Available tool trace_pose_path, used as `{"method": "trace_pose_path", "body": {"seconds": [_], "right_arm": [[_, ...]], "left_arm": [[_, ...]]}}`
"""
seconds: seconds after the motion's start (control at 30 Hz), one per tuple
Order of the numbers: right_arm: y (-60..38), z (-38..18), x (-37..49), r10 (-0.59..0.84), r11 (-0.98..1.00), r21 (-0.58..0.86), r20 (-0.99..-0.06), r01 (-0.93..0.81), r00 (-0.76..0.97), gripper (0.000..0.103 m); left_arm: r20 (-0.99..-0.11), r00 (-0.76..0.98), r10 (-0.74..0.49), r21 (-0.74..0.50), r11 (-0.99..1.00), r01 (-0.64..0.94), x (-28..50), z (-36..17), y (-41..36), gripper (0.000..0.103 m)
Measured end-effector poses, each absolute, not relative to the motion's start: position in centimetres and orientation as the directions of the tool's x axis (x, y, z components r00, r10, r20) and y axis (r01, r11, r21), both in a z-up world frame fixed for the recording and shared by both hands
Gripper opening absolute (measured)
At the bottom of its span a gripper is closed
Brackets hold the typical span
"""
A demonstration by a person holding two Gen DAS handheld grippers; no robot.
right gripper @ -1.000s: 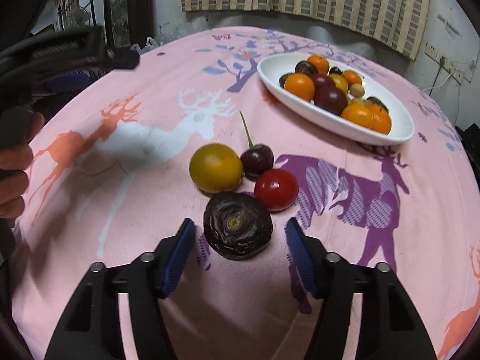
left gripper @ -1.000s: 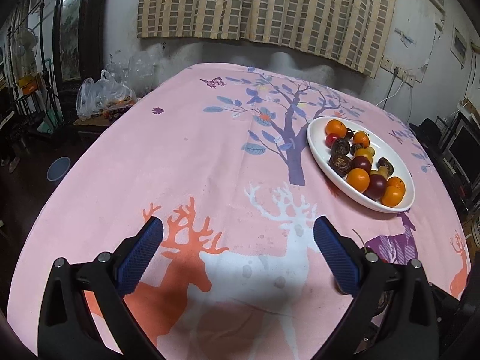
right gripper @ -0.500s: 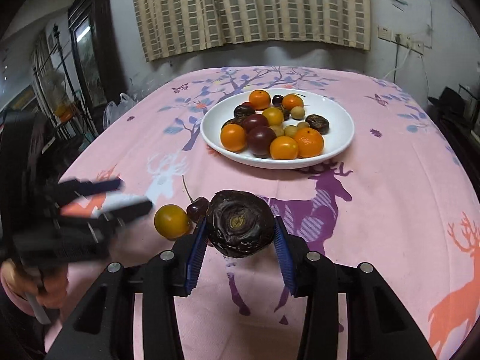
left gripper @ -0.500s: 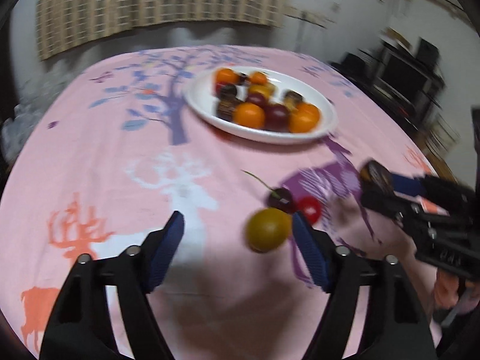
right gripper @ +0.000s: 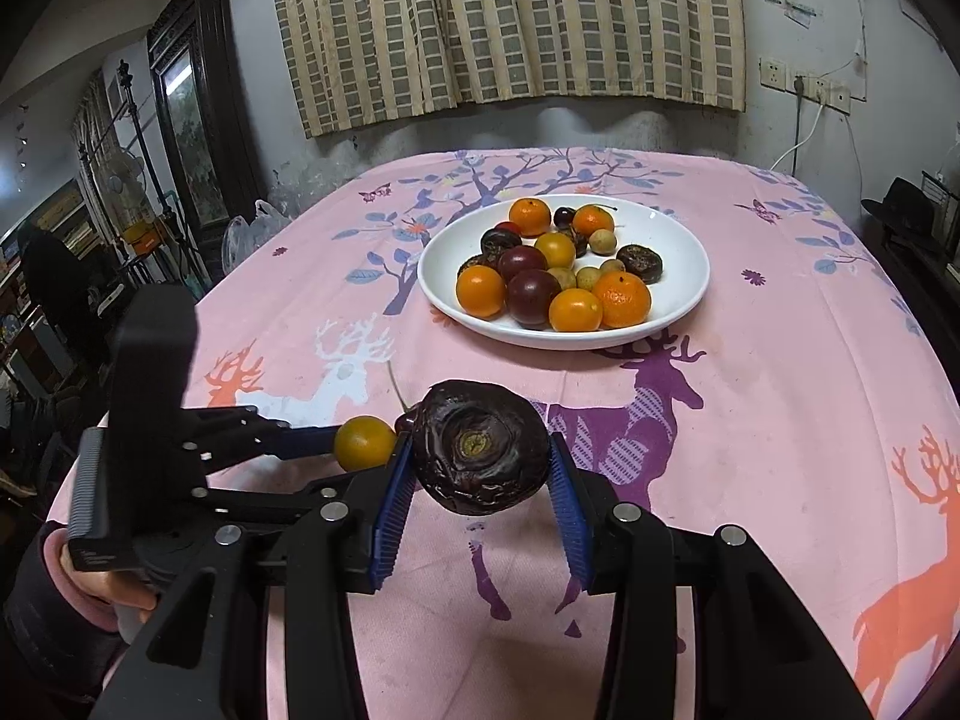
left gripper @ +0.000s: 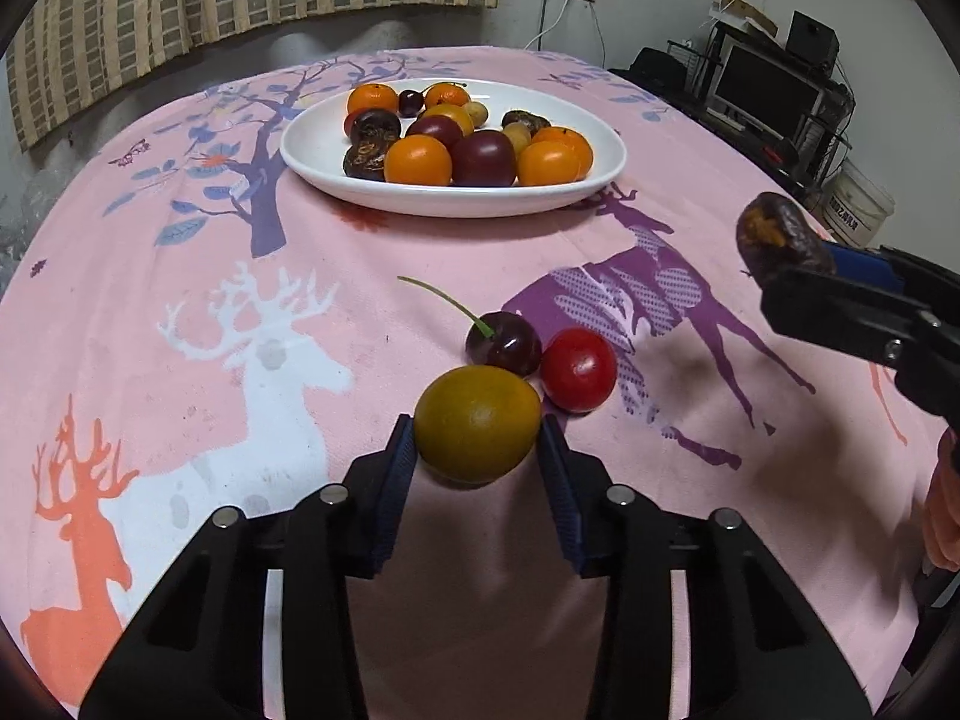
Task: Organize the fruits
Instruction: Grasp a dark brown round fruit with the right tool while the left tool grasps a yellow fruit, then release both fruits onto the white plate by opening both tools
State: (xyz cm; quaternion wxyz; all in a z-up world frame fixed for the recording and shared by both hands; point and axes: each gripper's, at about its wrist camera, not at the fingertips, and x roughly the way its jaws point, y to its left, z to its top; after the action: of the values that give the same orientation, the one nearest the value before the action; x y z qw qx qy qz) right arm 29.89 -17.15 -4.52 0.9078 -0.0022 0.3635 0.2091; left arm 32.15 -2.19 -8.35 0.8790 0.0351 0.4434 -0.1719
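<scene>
My left gripper [left gripper: 478, 450] is shut on a yellow-green round fruit [left gripper: 477, 423] low over the pink tablecloth. A dark cherry [left gripper: 503, 342] with a stem and a red tomato [left gripper: 577, 368] lie just beyond it. My right gripper [right gripper: 480, 468] is shut on a wrinkled dark purple fruit [right gripper: 480, 447] and holds it above the cloth; it also shows at the right of the left wrist view [left gripper: 780, 240]. The white oval plate [left gripper: 318, 144] with several oranges, plums and small fruits stands farther back, also in the right wrist view [right gripper: 678, 240].
The left gripper with its yellow fruit [right gripper: 365, 443] sits left of my right gripper. The round table's pink deer cloth [right gripper: 780, 360] drops off at its edges. A monitor and shelves [left gripper: 768, 90] stand at the right; a dark cabinet [right gripper: 198, 120] at the left.
My left gripper moved forward and closed on the yellow-green fruit. My right gripper lifted the dark purple fruit higher and stays shut on it.
</scene>
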Motion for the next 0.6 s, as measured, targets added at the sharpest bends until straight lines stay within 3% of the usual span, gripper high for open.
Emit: {"method": "trace_pose_path", "body": {"seconds": [0.37,0.6], "right_arm": [[-18.9,-3.6,30.6,0.395,0.915,0.184,-0.600,-0.360,0.696,0.044],[-20.6,-1.1,38.7,0.344,0.939,0.178,-0.509,-0.294,0.789,0.044]], "left_arm": [[-0.739,0.639,-0.215,-0.020,0.954,0.298,31.0,-5.0,-2.4,0.040],[-0.656,0.730,-0.193,0.055,0.952,0.301,37.8,1.4,-4.0,0.040]]}}
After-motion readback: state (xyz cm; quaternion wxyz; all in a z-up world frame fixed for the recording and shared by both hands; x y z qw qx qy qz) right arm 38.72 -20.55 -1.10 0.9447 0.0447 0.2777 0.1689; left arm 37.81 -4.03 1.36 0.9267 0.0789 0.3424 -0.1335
